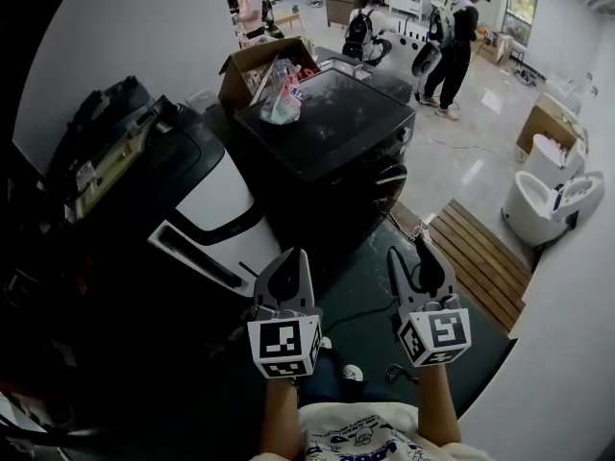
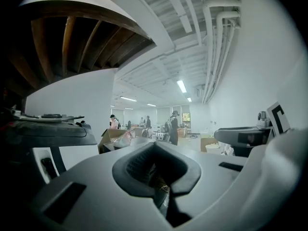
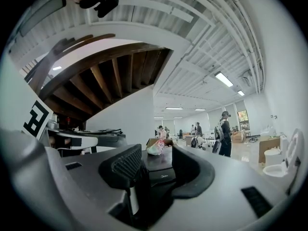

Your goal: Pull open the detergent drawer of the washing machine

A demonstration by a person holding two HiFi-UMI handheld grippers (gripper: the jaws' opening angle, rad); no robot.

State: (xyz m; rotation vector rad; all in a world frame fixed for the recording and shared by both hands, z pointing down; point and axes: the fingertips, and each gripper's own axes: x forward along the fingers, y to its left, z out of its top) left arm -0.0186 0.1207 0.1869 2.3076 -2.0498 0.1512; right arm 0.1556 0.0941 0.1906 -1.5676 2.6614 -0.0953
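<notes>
A black front-loading washing machine stands in the middle of the head view, its front turned toward the lower right. I cannot make out its detergent drawer on the dark front panel. Both grippers are held low in front of it, well short of the machine. My left gripper has its jaws together and holds nothing; the left gripper view shows its pads nearly meeting. My right gripper is open and empty. Between its fingers the machine's top and front show.
A white and black machine stands to the left of the black one. A plastic bag lies on the black machine's top, with a cardboard box behind. A wooden slat platform and white toilets are on the right. People stand at the back.
</notes>
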